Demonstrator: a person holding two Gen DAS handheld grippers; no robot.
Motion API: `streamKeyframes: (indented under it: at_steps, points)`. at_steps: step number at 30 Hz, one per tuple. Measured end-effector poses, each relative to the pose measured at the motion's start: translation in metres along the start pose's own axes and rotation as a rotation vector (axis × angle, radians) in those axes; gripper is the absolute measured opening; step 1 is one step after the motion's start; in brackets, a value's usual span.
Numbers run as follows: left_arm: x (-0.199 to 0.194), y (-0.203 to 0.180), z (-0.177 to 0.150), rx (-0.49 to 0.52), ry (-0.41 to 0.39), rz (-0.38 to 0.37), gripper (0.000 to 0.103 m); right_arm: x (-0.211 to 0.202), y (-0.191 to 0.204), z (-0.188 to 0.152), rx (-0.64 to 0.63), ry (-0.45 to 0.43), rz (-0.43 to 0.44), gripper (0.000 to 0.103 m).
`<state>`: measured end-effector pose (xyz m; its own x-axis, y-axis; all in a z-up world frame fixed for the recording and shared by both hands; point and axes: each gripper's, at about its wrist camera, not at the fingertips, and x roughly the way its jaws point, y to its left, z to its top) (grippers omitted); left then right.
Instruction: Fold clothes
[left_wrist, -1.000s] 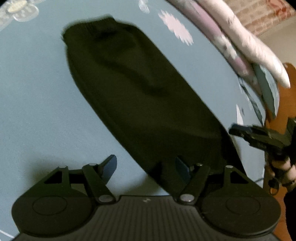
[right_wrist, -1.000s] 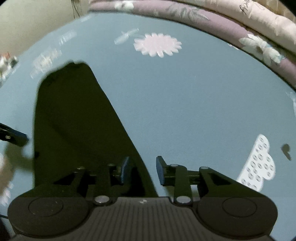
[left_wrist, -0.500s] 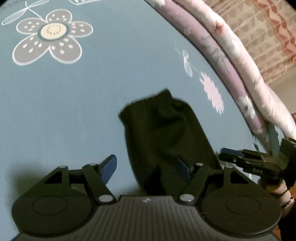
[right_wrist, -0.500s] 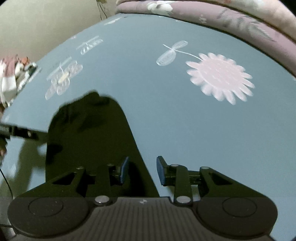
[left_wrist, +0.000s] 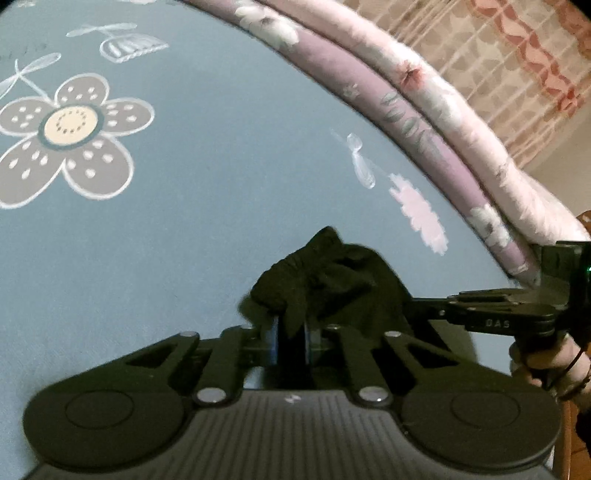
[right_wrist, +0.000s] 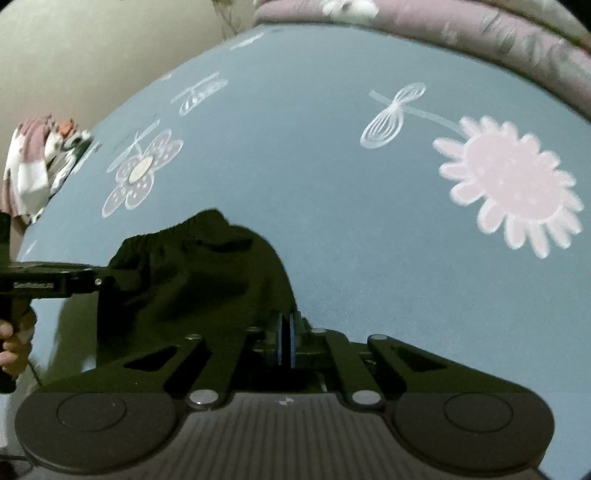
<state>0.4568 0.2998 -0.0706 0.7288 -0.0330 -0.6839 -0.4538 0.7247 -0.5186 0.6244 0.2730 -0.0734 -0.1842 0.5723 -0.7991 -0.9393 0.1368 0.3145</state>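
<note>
While pitched down toward the bed, L hand-held gripper (left_wrist: 291, 341) at bottom centre: jaws closing, a bunch of black garment (left_wrist: 332, 273) pinched btwn blue pads. R hand-held gripper (right_wrist: 287, 339) likewise tilted down, clenched tight on garment's R edge. From L cam: reaching in level from the right, tips buried in cloth, R hand (left_wrist: 535, 365) wrapped round the grip. From R cam, the mirror: L hand (right_wrist: 14, 347) fisted on its handle at left edge. Garment scrunched btwn both, on blue bed sheet (left_wrist: 221, 184). Further out, grey flower print (left_wrist: 70, 125) & pink daisy print (right_wrist: 513, 184). At far edge, purple quilt (left_wrist: 424, 122) & pink quilt (left_wrist: 461, 122), rolled side by side.
</note>
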Motion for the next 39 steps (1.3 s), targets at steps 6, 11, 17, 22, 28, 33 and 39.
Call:
streamKeyframes:
  at_steps: [6,11,17,22,28,33,39]
  points:
    - [-0.011,-0.022,0.024,0.074,-0.072,-0.045,0.009,-0.024,-0.002,0.013,-0.011,-0.065,-0.065,0.003]
    - [0.001,-0.025,0.033,0.113,-0.042,-0.005,0.011,-0.019,-0.003,0.018,0.006,-0.066,-0.128,0.01]
    - [0.003,-0.012,0.027,0.139,-0.003,0.105,0.041,-0.052,0.008,0.001,0.044,-0.15,-0.159,0.027]
    - [-0.023,-0.031,0.029,0.273,-0.055,0.134,0.054,-0.121,0.024,-0.056,0.107,-0.19,-0.236,0.038]
    - [0.016,-0.101,-0.004,0.578,0.031,0.025,0.056,-0.176,0.045,-0.183,0.342,-0.112,-0.437,0.054]
    - [0.053,-0.122,-0.032,0.789,0.035,0.031,0.058,-0.18,0.054,-0.277,0.567,-0.039,-0.549,0.056]
    - [0.051,-0.084,-0.016,0.746,0.077,0.093,0.059,-0.167,0.059,-0.298,0.662,-0.163,-0.613,0.074]
